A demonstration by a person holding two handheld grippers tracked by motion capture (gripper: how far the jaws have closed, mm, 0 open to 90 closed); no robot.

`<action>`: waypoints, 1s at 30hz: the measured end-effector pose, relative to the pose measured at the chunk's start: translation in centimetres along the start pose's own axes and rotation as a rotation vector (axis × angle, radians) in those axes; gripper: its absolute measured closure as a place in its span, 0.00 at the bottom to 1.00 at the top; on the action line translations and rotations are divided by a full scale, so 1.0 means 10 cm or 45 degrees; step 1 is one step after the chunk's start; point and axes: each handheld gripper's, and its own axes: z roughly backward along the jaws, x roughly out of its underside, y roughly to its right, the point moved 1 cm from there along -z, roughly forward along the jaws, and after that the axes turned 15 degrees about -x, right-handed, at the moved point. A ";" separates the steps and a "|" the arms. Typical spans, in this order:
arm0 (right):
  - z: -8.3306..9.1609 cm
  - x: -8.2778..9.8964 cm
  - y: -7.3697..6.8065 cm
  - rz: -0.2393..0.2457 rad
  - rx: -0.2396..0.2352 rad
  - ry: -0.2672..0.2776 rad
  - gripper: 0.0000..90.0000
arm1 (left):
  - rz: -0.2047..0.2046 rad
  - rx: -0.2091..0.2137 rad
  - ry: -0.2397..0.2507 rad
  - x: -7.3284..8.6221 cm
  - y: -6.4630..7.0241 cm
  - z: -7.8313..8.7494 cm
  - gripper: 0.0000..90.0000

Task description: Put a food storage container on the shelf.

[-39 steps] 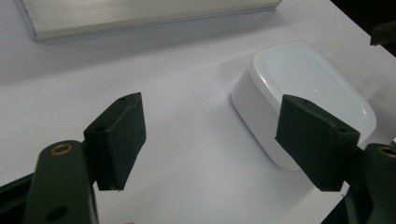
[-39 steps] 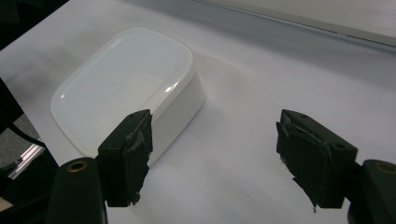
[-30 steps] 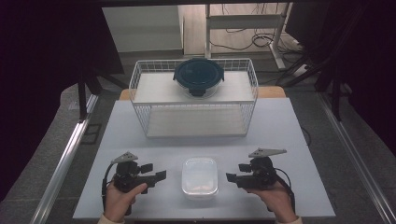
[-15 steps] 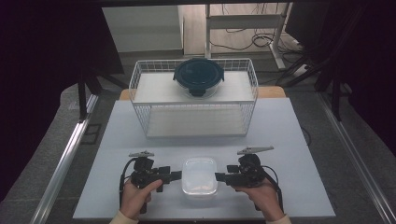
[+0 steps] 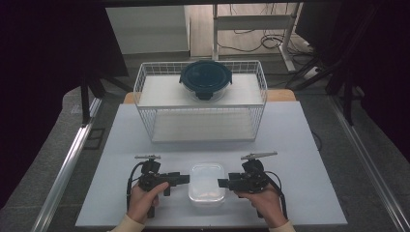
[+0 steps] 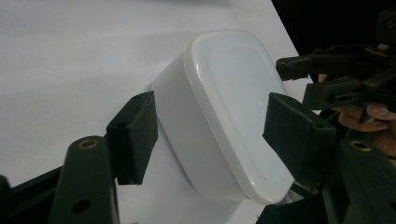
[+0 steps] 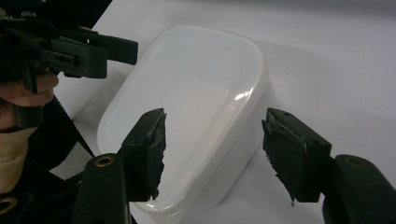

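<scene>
Two grippers, the left gripper point(image 5: 183, 179) and the right gripper point(image 5: 223, 183), sit on either side of the white box point(image 5: 207, 182) near the tabletop's point(image 5: 300, 145) front edge. Both have just been closing their jaws. The jaws are apart and not yet squeezing the box.

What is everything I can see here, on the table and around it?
Lidded plastic box: one, translucent white, near edge of the table, between the two grippers.
Round container: one, dark teal clip-on lid, on the top shelf of the wire rack.
Wire rack: one, white, two shelves, far half of the table.
Table: one, white top.
Metal stand: one, pale, on the floor behind the table, with loose cables.
Left gripper: one, black, jaws apart at the box's left side; they have just been closing, pads not pressing yet.
Right gripper: one, black, jaws likewise apart at the box's right side, just been closing.
Hands: two, each holding a gripper.
</scene>
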 end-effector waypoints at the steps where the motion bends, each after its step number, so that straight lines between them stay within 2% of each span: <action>1: -0.01 0.01 0.01 -0.011 -0.010 0.005 0.44 | 0.009 0.034 -0.007 0.00 -0.01 -0.01 0.40; 2: -0.01 0.02 0.02 -0.020 -0.021 0.009 0.44 | 0.021 0.069 -0.011 0.01 -0.01 -0.02 0.40; 3: -0.02 0.03 0.03 -0.043 -0.046 0.021 0.46 | 0.021 0.065 -0.014 0.01 0.00 -0.03 0.42; 10: -0.03 0.04 0.06 -0.067 -0.059 0.028 0.49 | 0.031 0.053 -0.041 0.04 -0.02 -0.08 0.46; 16: -0.05 0.07 0.11 -0.109 -0.085 0.041 0.57 | 0.074 0.074 -0.071 0.07 -0.05 -0.14 0.61; 17: -0.05 0.08 0.12 -0.136 -0.114 0.055 0.61 | 0.085 0.106 -0.075 0.09 -0.05 -0.16 0.64; 21: -0.03 0.10 0.14 -0.179 -0.114 0.081 0.69 | 0.089 0.109 -0.066 0.10 -0.03 -0.15 0.71; 24: -0.01 0.12 0.18 -0.242 -0.159 0.117 0.74 | 0.119 0.126 -0.053 0.10 -0.04 -0.12 0.77; 26: 0.01 0.13 0.19 -0.265 -0.183 0.125 0.75 | 0.115 0.136 -0.053 0.10 -0.04 -0.10 0.78; 30: 0.06 0.14 0.16 -0.261 -0.213 0.138 0.80 | 0.101 0.135 -0.020 0.10 -0.01 -0.04 0.84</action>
